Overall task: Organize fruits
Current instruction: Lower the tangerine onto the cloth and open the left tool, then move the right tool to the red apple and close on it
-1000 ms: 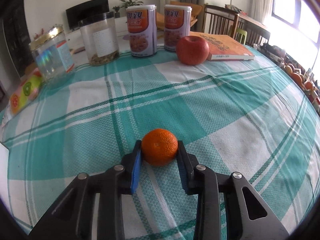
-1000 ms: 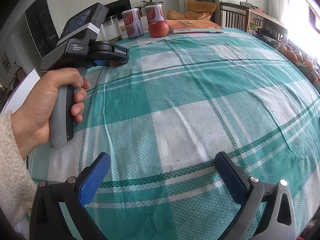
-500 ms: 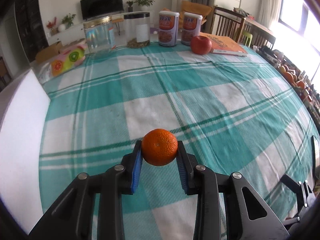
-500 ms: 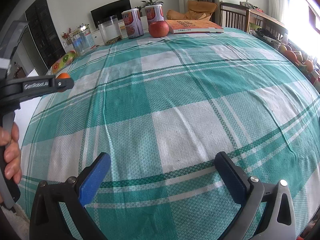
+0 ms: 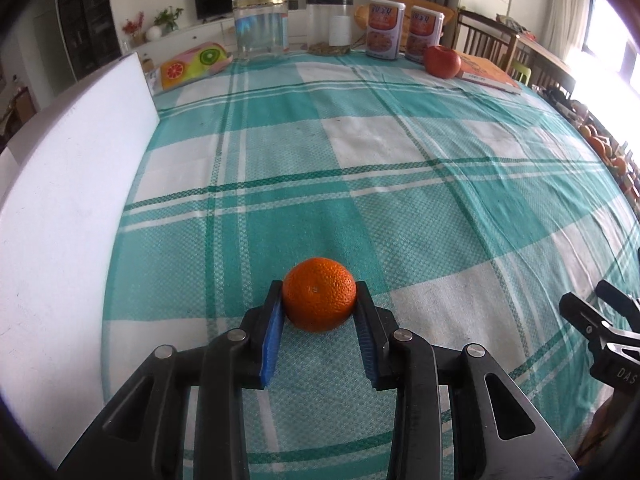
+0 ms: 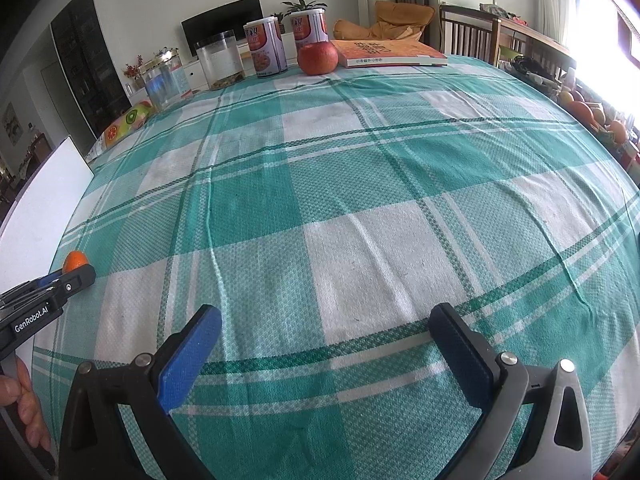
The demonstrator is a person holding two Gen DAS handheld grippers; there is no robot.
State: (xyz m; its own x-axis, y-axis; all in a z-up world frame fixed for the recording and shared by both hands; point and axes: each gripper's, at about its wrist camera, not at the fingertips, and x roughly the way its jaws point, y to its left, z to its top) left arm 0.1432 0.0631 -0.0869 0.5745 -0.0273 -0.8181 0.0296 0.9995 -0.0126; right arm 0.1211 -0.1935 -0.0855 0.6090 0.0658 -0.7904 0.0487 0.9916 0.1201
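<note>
My left gripper (image 5: 319, 312) is shut on an orange mandarin (image 5: 319, 299) and holds it low over the near left part of the green-checked tablecloth (image 5: 400, 184). The mandarin also shows in the right wrist view (image 6: 75, 261), at the left gripper's tip. A red apple (image 5: 441, 61) sits at the far side of the table beside an orange book (image 5: 486, 74); the apple also shows in the right wrist view (image 6: 317, 58). My right gripper (image 6: 324, 334) is open and empty above the near edge of the cloth.
A white board (image 5: 68, 200) stands along the table's left edge. Two printed cans (image 5: 384, 28), two clear jars (image 5: 261, 26) and a fruit-print pack (image 5: 192, 66) line the far edge. More fruit (image 6: 584, 112) lies off the table to the right.
My left gripper has carried the mandarin back from the far side towards the near left of the table and lowered it. The right gripper has not moved.
</note>
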